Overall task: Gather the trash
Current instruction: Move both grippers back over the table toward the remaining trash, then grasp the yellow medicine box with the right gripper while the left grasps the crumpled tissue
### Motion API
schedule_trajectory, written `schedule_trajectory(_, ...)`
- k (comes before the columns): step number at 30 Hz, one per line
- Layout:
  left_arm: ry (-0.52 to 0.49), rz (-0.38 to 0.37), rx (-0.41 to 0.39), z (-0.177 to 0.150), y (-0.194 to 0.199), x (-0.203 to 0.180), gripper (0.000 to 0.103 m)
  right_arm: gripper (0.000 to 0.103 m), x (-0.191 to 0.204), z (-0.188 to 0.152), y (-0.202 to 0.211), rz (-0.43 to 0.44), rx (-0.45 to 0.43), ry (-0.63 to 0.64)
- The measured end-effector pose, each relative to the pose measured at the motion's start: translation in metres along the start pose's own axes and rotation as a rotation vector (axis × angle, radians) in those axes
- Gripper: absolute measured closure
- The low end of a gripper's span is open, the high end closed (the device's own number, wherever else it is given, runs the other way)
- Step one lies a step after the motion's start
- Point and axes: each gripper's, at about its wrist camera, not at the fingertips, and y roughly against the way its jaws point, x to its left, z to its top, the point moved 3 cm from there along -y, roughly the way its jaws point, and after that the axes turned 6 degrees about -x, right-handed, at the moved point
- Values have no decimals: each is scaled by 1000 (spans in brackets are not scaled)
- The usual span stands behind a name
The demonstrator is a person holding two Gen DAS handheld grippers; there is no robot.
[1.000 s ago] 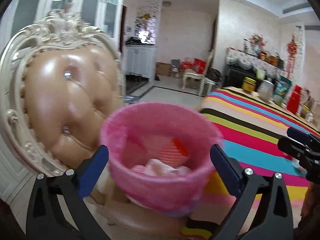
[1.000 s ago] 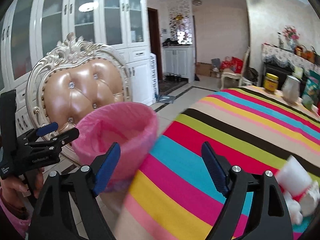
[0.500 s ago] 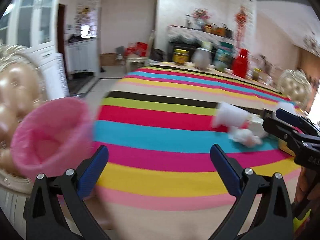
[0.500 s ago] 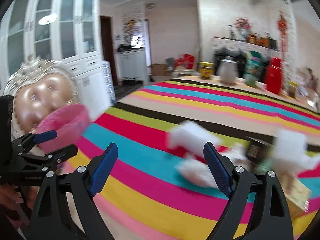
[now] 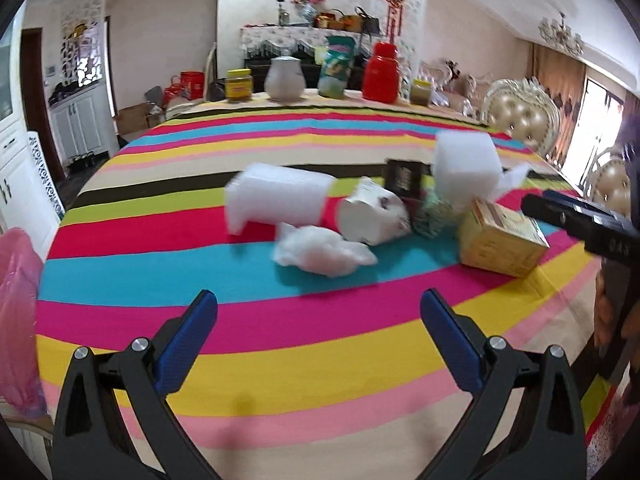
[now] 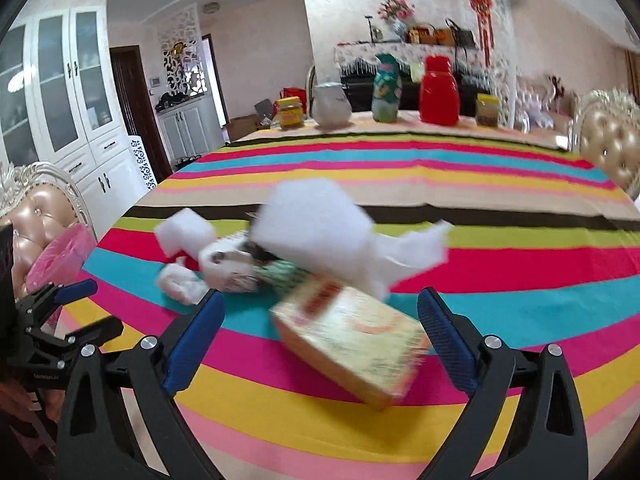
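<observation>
Straight ahead of our right gripper, jaws wide and empty, the yellow box lies nearest, long axis slanting away-left; our left gripper, also spread empty, faces the crumpled tissue.

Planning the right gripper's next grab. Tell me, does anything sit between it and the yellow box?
Nothing visible does. The yellow box lies on the striped tablecloth directly ahead of the open right gripper, with the foam pieces behind it.

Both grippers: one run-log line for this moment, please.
left gripper: open, empty | right gripper: open, facing yellow box | trash pile: on striped table | pink bin: at table's left edge
</observation>
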Motion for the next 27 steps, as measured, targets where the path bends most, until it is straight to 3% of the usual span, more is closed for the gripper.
schedule_trajectory(6, -3, 25, 10, -2, 1, -8, 5, 11, -30, -4, -22, 58, 71, -38)
schedule_trajectory(15, 39, 91, 22, -2, 6, 12, 5, 12, -9, -26, -32, 136, 156, 28)
schedule_trajectory(21, 27, 113, 40, -1, -2, 16, 5, 31, 21, -39, -13, 59, 166, 157)
schedule_trajectory(27, 56, 115, 72, -4, -9, 29, 5, 35, 49, -45, -3, 72, 163, 194)
